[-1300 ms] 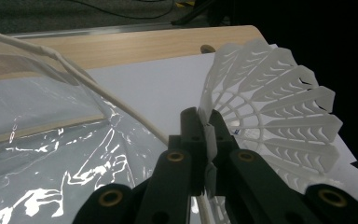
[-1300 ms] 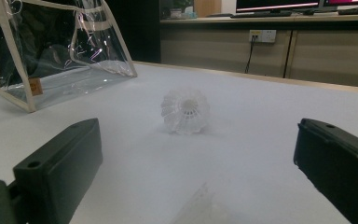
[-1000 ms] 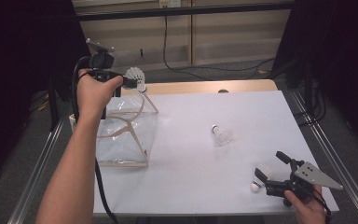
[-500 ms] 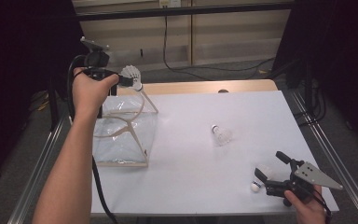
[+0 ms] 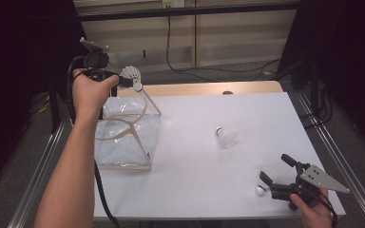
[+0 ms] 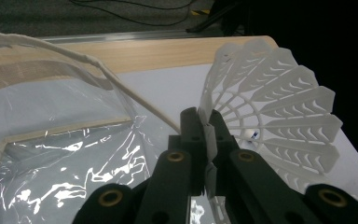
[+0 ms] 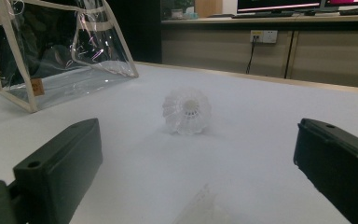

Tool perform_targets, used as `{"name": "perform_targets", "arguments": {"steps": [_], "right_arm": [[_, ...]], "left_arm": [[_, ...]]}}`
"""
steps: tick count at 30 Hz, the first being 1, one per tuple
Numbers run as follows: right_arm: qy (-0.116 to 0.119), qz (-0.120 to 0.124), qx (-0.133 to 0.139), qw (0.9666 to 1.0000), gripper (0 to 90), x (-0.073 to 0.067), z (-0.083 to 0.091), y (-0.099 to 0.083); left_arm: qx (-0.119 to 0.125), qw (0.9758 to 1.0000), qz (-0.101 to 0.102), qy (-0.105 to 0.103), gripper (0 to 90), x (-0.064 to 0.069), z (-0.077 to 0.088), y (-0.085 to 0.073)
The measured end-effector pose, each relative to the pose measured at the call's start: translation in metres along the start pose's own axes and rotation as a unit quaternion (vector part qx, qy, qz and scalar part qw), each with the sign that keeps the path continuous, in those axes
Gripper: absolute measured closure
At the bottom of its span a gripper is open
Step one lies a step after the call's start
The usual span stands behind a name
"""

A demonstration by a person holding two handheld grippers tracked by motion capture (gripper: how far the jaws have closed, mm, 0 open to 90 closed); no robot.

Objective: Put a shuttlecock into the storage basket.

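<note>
My left gripper (image 5: pixel 126 80) is held up over the far edge of a clear plastic bag (image 5: pixel 123 128) with cream trim, which stands open at the table's left. Its jaws are shut on the skirt of a white shuttlecock (image 5: pixel 132 76). In the left gripper view the pinched shuttlecock (image 6: pixel 279 107) fans out to the right of my gripper (image 6: pixel 209 123), above the bag (image 6: pixel 65 154). My right gripper (image 5: pixel 273 167) rests open at the near right corner, beside another shuttlecock (image 5: pixel 265 183). A third shuttlecock (image 5: pixel 225 137) lies mid-table; the right gripper view shows that shuttlecock (image 7: pixel 187 110) beyond the open jaws.
The white table (image 5: pixel 195 190) has a wooden strip along its far edge and metal rails at both sides. A black cable trails from my left gripper down past the bag. In the right gripper view the bag (image 7: pixel 51 51) stands at the far left.
</note>
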State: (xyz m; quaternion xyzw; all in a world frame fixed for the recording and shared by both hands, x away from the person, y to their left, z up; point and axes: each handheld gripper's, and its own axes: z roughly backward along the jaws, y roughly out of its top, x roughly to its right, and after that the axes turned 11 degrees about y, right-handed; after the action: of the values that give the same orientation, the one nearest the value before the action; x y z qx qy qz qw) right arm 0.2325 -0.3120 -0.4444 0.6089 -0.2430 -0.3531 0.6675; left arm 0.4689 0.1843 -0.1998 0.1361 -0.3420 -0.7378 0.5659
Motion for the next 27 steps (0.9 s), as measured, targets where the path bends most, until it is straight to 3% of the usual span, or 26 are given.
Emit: {"name": "perform_targets", "arguments": {"steps": [27], "right_arm": [[0.000, 0.000, 0.002, 1.0000, 0.8, 0.000, 0.000, 0.000]], "left_arm": [[0.000, 0.9996, 0.018, 0.023, 89.4, -0.018, 0.002, 0.000]]}}
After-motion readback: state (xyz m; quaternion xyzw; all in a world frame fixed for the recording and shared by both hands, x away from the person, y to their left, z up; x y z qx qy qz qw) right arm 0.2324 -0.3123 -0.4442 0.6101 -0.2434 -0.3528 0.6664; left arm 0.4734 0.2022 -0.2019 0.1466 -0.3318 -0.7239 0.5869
